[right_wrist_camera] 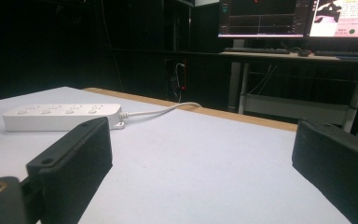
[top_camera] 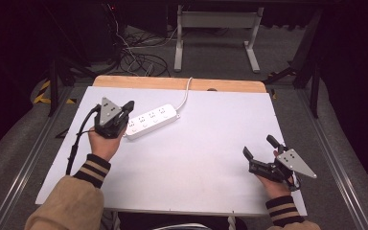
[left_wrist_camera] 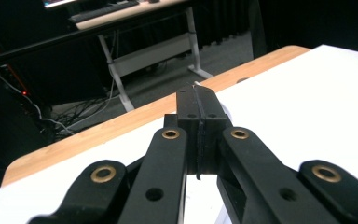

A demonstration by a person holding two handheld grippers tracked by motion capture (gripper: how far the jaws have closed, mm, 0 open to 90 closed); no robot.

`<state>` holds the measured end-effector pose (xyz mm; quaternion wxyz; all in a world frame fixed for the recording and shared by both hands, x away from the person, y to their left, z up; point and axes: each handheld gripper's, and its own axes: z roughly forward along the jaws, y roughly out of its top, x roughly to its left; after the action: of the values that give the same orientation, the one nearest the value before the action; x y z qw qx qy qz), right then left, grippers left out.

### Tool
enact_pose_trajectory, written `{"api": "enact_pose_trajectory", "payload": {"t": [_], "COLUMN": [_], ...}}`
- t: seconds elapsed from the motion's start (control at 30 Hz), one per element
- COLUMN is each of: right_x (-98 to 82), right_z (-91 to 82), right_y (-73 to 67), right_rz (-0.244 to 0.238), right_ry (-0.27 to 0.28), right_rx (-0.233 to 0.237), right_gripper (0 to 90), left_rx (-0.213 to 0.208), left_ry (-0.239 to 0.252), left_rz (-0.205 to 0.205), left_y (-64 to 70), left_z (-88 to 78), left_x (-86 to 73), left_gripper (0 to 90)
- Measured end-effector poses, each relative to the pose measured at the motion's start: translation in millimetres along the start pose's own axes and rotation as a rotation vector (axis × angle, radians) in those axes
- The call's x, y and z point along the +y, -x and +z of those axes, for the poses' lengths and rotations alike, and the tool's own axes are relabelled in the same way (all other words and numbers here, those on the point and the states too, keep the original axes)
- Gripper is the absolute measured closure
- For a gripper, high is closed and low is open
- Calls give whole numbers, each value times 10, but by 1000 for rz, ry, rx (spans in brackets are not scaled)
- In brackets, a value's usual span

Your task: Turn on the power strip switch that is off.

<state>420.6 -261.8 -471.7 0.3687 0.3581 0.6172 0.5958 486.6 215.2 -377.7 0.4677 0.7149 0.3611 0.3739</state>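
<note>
High view: white power strip [top_camera: 151, 121] lies flat on the white surface [top_camera: 211, 158], left of centre toward the far edge, set at a slant. Its white cable [top_camera: 186, 93] runs off the far end over the wooden edge.

Left gripper [top_camera: 128, 106] sits just beside the strip's near-left end, held in the person's left hand [top_camera: 106, 143], tips pointing at the strip. Can't tell from above if it touches. Left gripper view: jaws pressed flat together, nothing between them, aimed across the surface at the wooden edge.

Right gripper [top_camera: 259, 147] is well apart from the strip, at the near right corner of the surface, in the right hand [top_camera: 274, 184]. Jaws wide apart, empty. Right gripper view: both black pads [right_wrist_camera: 74, 158] frame bare surface, power strip [right_wrist_camera: 63, 115] far off at left with the cable [right_wrist_camera: 161, 110] trailing right. Monitors [right_wrist_camera: 298, 17] and a desk in the dark background.

Striped cuffs and tan sleeves [top_camera: 72, 203] at the bottom of the high view.
</note>
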Motion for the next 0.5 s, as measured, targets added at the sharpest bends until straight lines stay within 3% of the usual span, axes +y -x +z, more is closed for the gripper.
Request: {"api": "enact_pose_trajectory", "payload": {"t": [0.07, 0.1, 0.23, 0.3, 0.33, 0.37, 0.5], "right_x": [1, 1, 1, 0, -1, -2, 2], "right_z": [-8, -12, -18, -25, -27, -27, -24], "right_y": [3, 3, 4, 4, 3, 3, 3], "right_rz": [1, 4, 4, 3, 3, -1, -4], "right_ry": [-1, -1, -2, -3, -4, -6, -10], "right_rx": [-2, -2, -3, -2, -3, -5, 1], "right_gripper": [55, 55, 55, 56, 57, 57, 59], "left_rx": [2, -20, -38, -92, -92, -114, -140], "left_ry": [-5, -32, -60, -109, -109, -148, -224], "left_rz": [8, 22, 41, 54, 54, 91, 132], "left_y": [17, 57, 125, 194, 194, 259, 398], "left_z": [41, 134, 252, 397, 397, 516, 763], "left_x": [41, 127, 219, 297, 297, 341, 414], "left_gripper": [900, 900, 900, 900, 900, 900, 900]}}
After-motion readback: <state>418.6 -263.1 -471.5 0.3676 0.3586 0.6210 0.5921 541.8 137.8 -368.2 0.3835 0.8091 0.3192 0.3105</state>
